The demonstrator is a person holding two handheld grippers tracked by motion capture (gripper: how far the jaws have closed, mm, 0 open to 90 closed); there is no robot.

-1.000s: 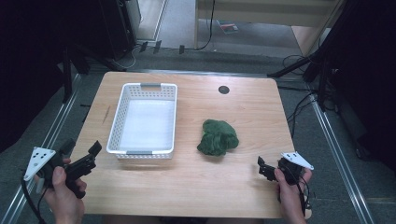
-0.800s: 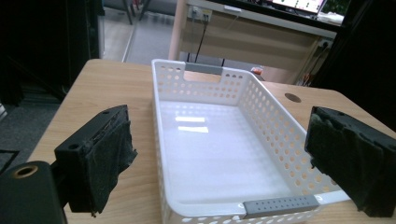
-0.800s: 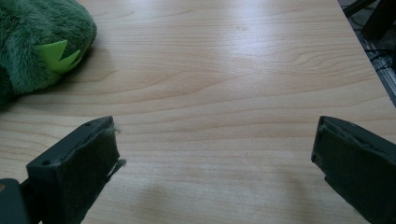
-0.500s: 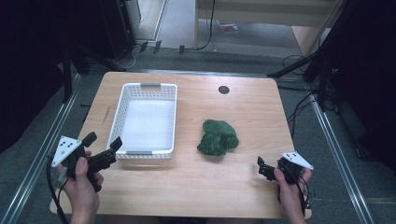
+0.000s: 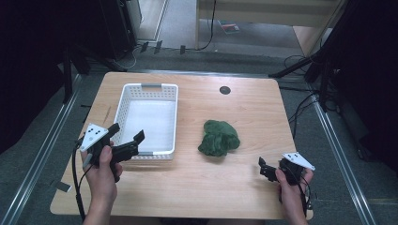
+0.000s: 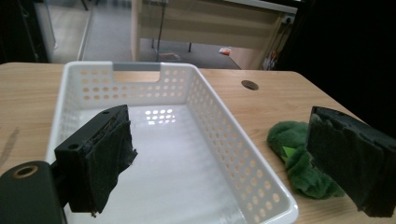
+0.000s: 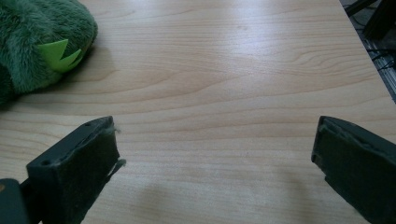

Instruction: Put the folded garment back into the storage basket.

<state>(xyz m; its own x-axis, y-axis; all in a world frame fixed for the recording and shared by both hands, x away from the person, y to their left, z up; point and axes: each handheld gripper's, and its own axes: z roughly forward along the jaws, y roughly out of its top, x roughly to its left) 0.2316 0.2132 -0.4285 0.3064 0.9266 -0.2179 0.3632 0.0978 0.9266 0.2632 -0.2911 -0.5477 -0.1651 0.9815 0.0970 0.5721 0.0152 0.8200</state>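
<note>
Two hand-held grippers [image 5: 126, 143] [image 5: 263, 169] gaping, flanking green plush toy [image 5: 218, 138].

I can read no text, label, brand or number anywhere; my tools, the basket and the plush toy bear none.

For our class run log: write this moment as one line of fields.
left tongs: open, empty, at basket corner | right tongs: open, empty, over table | green plush toy: on table, beside basket
</note>
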